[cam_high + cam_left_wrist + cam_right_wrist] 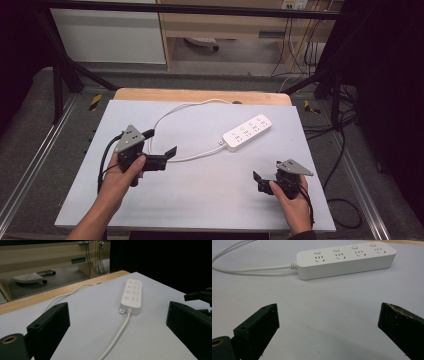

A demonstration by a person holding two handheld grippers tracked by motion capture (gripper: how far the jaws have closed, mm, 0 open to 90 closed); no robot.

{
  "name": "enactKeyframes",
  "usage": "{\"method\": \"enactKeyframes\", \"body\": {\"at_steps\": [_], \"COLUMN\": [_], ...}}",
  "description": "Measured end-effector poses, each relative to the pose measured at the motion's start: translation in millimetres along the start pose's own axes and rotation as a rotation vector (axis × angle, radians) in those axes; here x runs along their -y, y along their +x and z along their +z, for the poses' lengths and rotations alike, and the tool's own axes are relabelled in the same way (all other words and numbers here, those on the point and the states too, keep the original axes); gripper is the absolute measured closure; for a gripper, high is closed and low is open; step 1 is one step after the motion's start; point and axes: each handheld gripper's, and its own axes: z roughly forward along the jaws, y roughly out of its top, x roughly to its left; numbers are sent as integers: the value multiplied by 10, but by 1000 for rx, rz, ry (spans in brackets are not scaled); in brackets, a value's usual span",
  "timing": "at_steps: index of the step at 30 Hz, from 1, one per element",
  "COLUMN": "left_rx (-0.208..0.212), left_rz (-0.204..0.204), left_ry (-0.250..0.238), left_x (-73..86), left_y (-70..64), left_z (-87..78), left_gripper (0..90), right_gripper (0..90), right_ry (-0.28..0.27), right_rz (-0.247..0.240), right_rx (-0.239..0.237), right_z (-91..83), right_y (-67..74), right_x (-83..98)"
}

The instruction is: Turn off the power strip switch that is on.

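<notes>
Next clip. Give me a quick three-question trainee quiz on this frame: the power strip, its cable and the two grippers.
1. True or false: the left gripper is shut on the white cable.
2. How many socket groups, each with its own round button, sit on the power strip?
A) two B) four C) six
3. Fill in: the cable leaves the strip at the end facing the ____ gripper.

Key
1. False. Its jaws stand wide apart with nothing between them; the cable lies on the white table sheet.
2. B, four.
3. Left. The right gripper is also open and aimed at the strip's long side.
</notes>
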Motion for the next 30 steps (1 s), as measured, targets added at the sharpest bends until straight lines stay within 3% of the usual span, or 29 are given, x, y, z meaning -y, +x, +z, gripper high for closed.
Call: {"method": "enactKeyframes", "body": {"at_steps": [12, 22, 30], "left_rx": [24, 49, 66], "left_rz": [-15, -3, 2], "left_ry": [4, -2, 0], "left_x": [-79, -234, -262], "left_y": [-86, -199, -275], "left_z": [653, 1050, 1231], "left_gripper": [70, 71, 73], "right_gripper": [47, 46, 45], "right_ry": [-19, -21, -21], "right_rz": [-13, -14, -12], "right_rx": [-39, -51, -63], "right_z": [-33, -45, -60], "right_y": [19, 18, 25], "right_x": [0, -6, -12]}}
